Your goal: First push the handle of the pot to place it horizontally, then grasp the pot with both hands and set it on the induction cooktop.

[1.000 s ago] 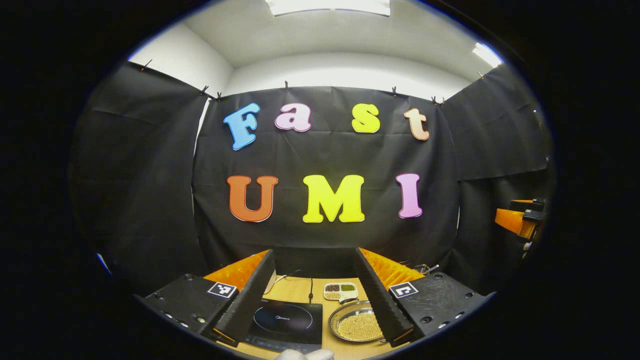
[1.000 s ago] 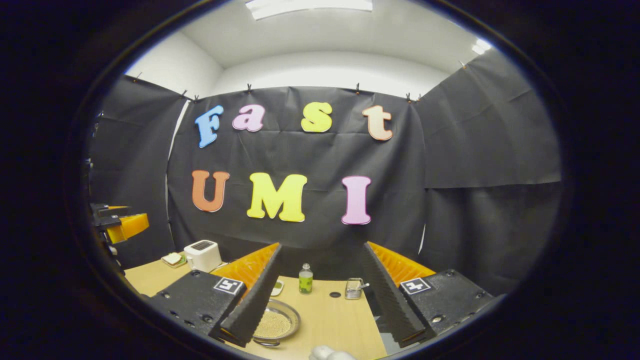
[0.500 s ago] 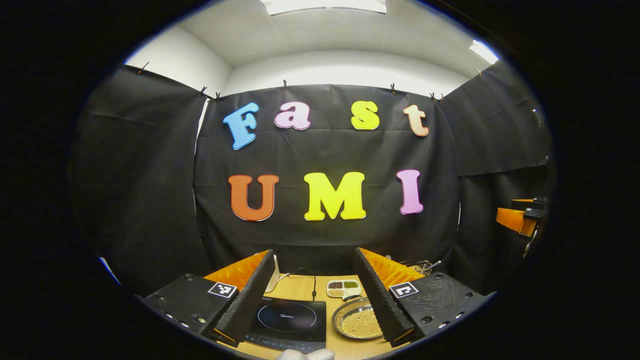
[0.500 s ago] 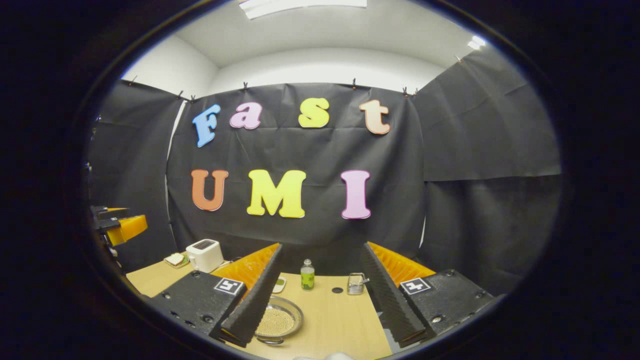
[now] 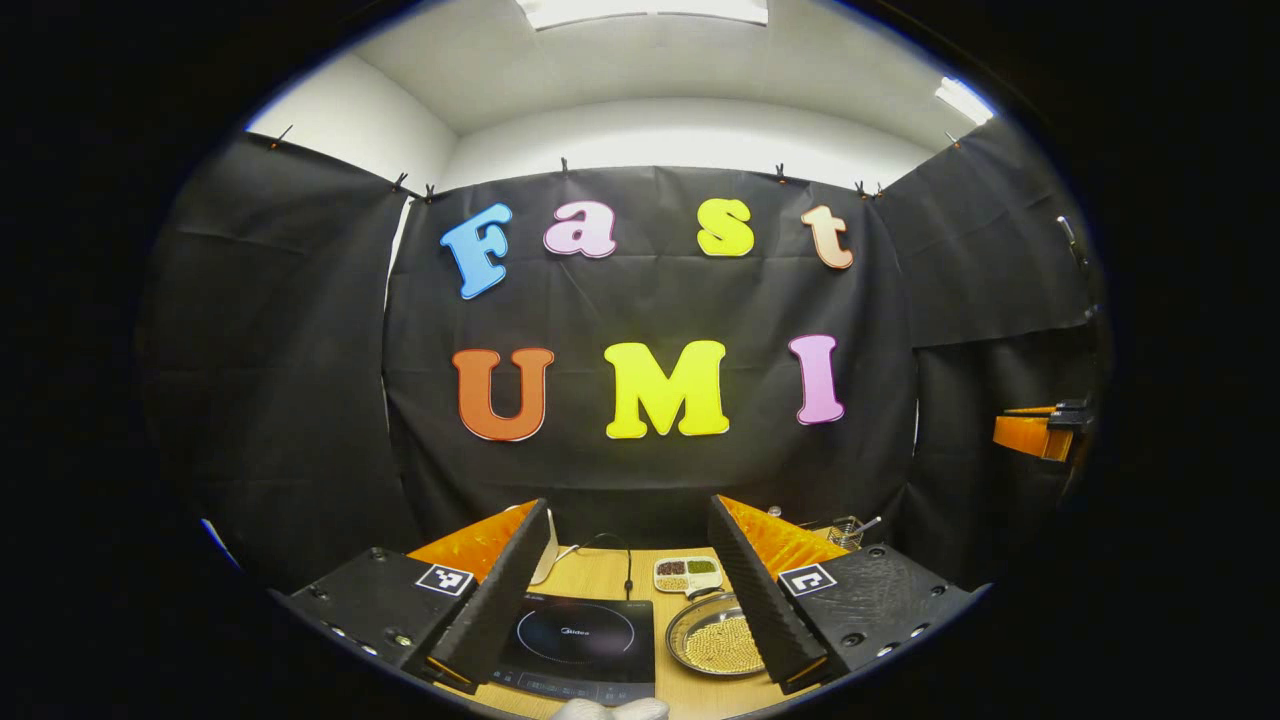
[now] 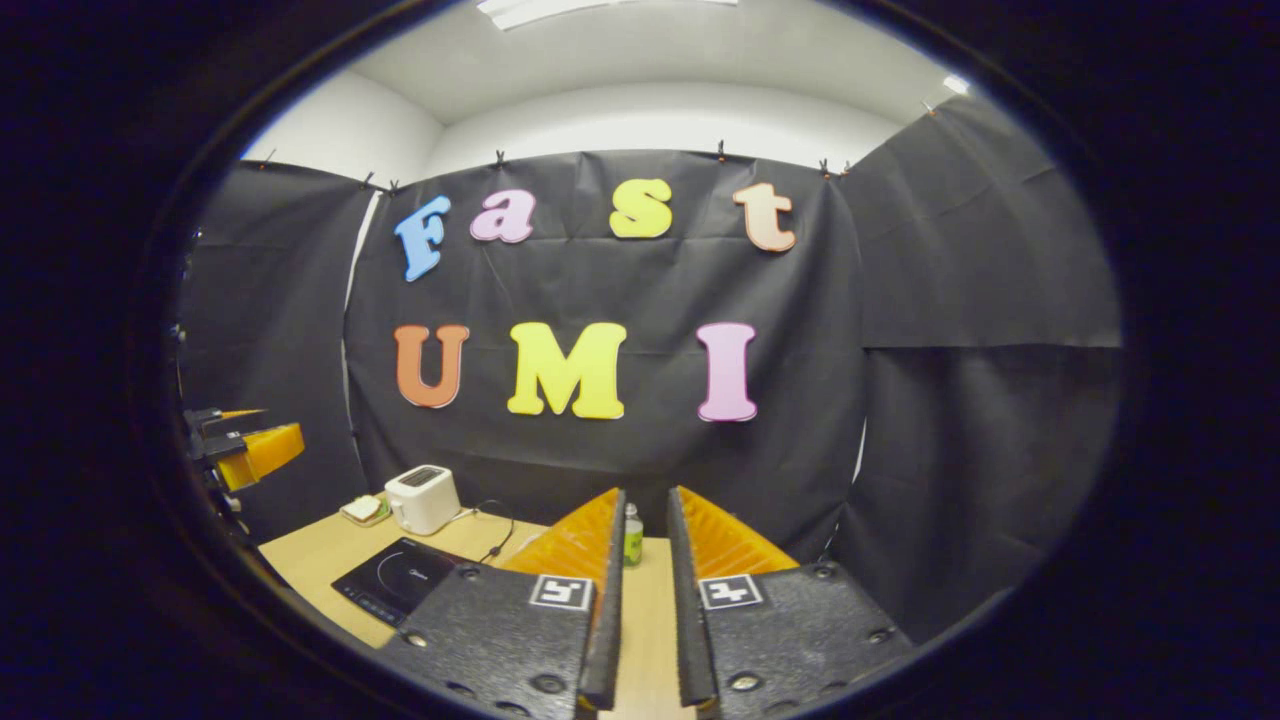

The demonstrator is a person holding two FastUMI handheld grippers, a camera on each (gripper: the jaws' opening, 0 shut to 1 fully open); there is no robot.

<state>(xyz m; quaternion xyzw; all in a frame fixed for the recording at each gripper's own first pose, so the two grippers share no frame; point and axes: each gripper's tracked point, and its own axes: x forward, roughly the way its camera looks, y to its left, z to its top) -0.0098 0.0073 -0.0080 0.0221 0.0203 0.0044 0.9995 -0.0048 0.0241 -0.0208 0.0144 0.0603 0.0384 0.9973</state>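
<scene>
- Overhead, left tongs (image 5: 628, 590) gape apart above the cooktop (image 5: 578, 644); right tongs (image 6: 645, 600) nearly together, gripping nothing.
- Pot not made out; handle axis untellable.
- Cooktop lies left of right tongs.

A light wooden tabletop (image 5: 600, 575) carries all items seen. In the left gripper view, a flat black induction cooktop (image 5: 578, 640) lies at 6 o'clock on the table. Just beside it, at its 3 o'clock, sits a shallow round metal pan (image 5: 712, 645) filled with small pale beads. At the pan's 12 o'clock rests a small white divided tray (image 5: 686, 573) holding dark, green and tan contents. In the right gripper view, a white toaster (image 6: 422, 498) stands at the cooktop's 12 o'clock, with a small plate (image 6: 364, 510) just beside it at 9 o'clock. A small clear bottle with a green label (image 6: 632, 535) stands upright farther back.
</scene>
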